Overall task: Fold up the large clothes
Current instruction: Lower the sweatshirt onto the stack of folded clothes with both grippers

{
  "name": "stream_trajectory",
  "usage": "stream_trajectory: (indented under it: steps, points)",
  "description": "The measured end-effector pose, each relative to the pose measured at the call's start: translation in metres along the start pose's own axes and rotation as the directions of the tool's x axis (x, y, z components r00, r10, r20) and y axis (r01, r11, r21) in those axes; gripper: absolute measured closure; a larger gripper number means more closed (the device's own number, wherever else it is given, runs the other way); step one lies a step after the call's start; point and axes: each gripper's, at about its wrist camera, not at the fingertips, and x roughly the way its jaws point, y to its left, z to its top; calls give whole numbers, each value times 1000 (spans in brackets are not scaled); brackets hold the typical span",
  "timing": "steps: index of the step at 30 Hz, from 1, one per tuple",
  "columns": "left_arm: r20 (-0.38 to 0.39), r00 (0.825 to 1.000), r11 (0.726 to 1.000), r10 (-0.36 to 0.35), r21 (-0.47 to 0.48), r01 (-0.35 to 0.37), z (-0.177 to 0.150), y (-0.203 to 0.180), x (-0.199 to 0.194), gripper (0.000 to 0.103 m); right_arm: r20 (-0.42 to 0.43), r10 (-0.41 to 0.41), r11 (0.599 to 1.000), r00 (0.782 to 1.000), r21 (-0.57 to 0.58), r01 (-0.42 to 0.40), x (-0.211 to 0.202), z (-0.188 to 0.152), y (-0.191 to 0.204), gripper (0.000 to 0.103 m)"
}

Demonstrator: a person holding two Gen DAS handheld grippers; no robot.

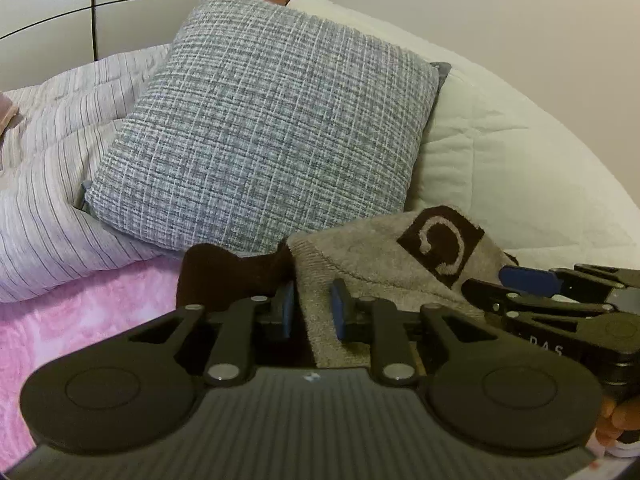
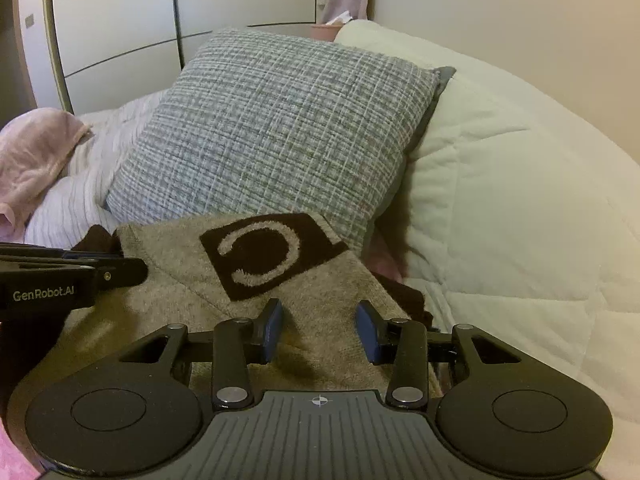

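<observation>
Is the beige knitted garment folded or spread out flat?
Folded. The beige garment lies as a compact stack with a doubled edge in front of the grey pillow.

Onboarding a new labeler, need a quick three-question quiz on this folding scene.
1. True or false: the right hand-held gripper is open above the taupe garment.
2. What stands right behind the garment? A) grey woven cushion B) laptop C) basket
3. What colour is the fluffy blanket?
Key: 1 true; 2 A; 3 pink.
</observation>
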Motion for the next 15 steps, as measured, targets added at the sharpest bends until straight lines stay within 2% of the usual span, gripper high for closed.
stream_trajectory:
  steps: [8,13,15]
  points:
    - [-16,1000,1000,3,12,-3,4,-3,-9,84,-10,21,999,1000,35,-21,-7,12,7,65]
    - [-12,1000,1000,3,4,-3,3,-6,-44,84,21,74,995,997,63,-75,-56,10,10,65]
    - [-11,1000,1000,-25,-5,25,-7,-6,-69,84,15,105,993,994,54,-105,-77,0,13,65]
